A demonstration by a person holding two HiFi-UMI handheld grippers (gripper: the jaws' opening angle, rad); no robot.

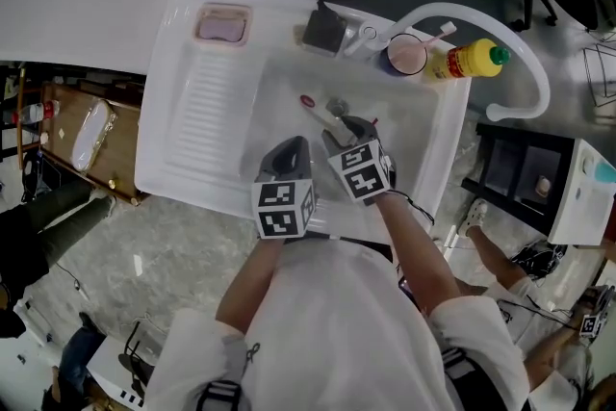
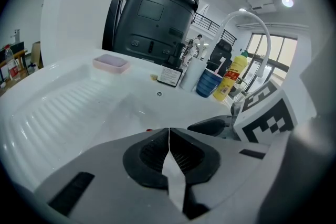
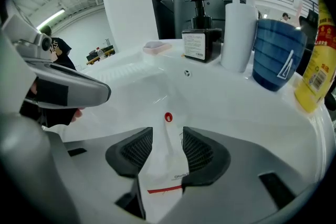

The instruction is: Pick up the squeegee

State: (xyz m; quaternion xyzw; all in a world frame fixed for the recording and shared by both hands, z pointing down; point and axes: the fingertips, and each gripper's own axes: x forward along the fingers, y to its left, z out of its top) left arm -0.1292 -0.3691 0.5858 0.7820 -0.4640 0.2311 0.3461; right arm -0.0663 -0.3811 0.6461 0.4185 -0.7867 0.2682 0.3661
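Observation:
The squeegee [image 1: 318, 109] lies in the basin of the white sink [image 1: 169, 176]; it has a white handle with a red-ringed hole at its far end. In the right gripper view the handle [image 3: 167, 168] runs straight between the jaws, with a red stripe low down. My right gripper [image 3: 167, 136] is open, one pad on each side of the handle and a small gap to it. It hangs low over the basin [image 1: 348, 130]. My left gripper [image 2: 169, 135] is shut on nothing, just left of the right one [image 1: 289, 156].
A ridged drainboard [image 1: 205, 109] fills the sink's left half, with a pink soap dish [image 1: 222, 24] at its far corner. Along the back rim stand a dark dispenser bottle [image 1: 324, 30], a cup [image 1: 407, 55] and a yellow bottle [image 1: 470, 61]. A white faucet [image 1: 500, 38] arches at right.

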